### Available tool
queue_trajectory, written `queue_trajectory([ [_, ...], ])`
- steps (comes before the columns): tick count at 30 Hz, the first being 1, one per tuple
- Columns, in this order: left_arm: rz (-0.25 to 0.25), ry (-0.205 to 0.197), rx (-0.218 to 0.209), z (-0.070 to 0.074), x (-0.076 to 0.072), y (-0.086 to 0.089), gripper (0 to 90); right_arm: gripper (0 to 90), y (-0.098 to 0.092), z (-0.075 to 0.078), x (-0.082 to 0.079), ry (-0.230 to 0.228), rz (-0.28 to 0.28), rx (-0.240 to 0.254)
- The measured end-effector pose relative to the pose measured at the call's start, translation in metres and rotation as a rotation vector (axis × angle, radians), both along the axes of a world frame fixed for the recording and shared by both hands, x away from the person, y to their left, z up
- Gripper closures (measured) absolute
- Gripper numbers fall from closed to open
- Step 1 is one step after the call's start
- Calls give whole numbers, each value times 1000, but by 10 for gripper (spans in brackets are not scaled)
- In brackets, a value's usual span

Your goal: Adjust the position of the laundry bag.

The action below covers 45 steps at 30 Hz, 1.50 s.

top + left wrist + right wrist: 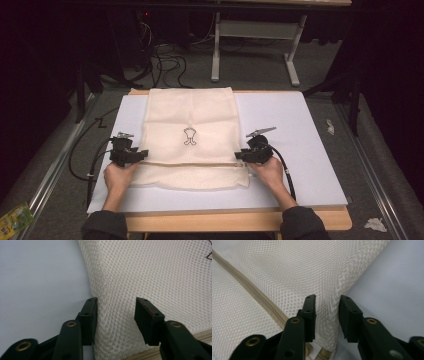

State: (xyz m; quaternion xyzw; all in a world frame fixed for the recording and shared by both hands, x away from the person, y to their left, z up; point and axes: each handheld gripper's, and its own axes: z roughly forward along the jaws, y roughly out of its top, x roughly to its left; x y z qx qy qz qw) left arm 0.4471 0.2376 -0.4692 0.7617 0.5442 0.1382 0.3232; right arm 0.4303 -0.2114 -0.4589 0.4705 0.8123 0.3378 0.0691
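The table [310,150] is covered by a pale grey-white sheet, and a cream mesh bag [190,120] lies flat on it, reaching from the far edge towards the person. Nothing else rests on the sheet around the bag. Beyond the table, on the grey floor, lie a tangle of black cables [165,65] and the white legs of a stand [255,45]; crumpled white scraps [375,224] lie on the floor off the table's near right corner, and a green-and-yellow packet [14,217] off its near left corner.

The bag is a fine honeycomb mesh with a small dark outline drawing [189,136] near its middle. A beige zipper [249,287] runs across it close to the near end — the part nearer the person looks folded or doubled.

The left gripper [116,315] stands at the bag's left edge, jaws about half open; the mesh edge bulges up between them, against the left jaw but apart from the right one. The right gripper [327,315] stands at the bag's right edge, near the zipper's end — its jaws are narrower, with a ridge of mesh between them, though whether both pads press on it I cannot tell.
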Motion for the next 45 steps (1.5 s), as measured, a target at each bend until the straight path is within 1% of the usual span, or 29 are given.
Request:
queue_trajectory([
  [2,-2,-8,8,0,0,0,646,787,-2,-1,1,3,4,-1],
  [3,-6,-6,5,0,0,1,677,816,-2,-1,1,3,6,-1],
  [4,-8,-7,11,1,0,0,707,838,-2,-1,1,4,10,-2],
  [5,-14,-8,20,2,0,0,747,853,-2,0,0,5,14,-5],
  [7,-29,-13,16,4,0,0,839,878,-1,1,0,-11,29,-20],
  [9,-41,-27,-7,7,0,0,855,882,-1,2,0,-14,33,-18],
  [10,-43,-30,-12,8,0,1,865,885,-3,2,0,-15,30,-6],
  [12,-50,-34,-17,9,-1,0,871,889,-6,3,0,-24,30,7],
  [15,-48,-43,-34,10,-1,-2,873,891,-8,5,-1,-34,24,10],
  [19,-62,-52,-42,11,-2,-4,874,891,-12,7,-2,-43,15,13],
  [21,-67,-64,-46,13,-2,-6,874,892,-14,8,-3,-53,12,16],
  [22,-65,-69,-59,14,-3,-7,874,892,-16,9,-3,-58,10,16],
  [23,-67,-74,-62,15,-3,-9,874,892,-17,10,-3,-59,4,15],
  [30,-100,-89,-57,19,-3,-22,874,892,-29,13,-7,-77,-14,11],
  [32,-103,-90,-72,19,-3,-25,874,892,-33,14,-8,-77,-24,9],
  [36,-119,-93,-66,19,-3,-31,875,893,-40,16,-11,-92,-31,12],
  [38,-126,-93,-66,20,-2,-35,875,893,-44,16,-13,-89,-42,17],
  [39,-131,-98,-59,21,-2,-38,875,893,-46,16,-13,-96,-41,14],
  [41,-140,-104,-66,24,-2,-42,875,893,-50,16,-15,-98,-49,13],
  [45,-155,-112,-61,27,-1,-52,874,893,-59,16,-17,-101,-67,19],
])
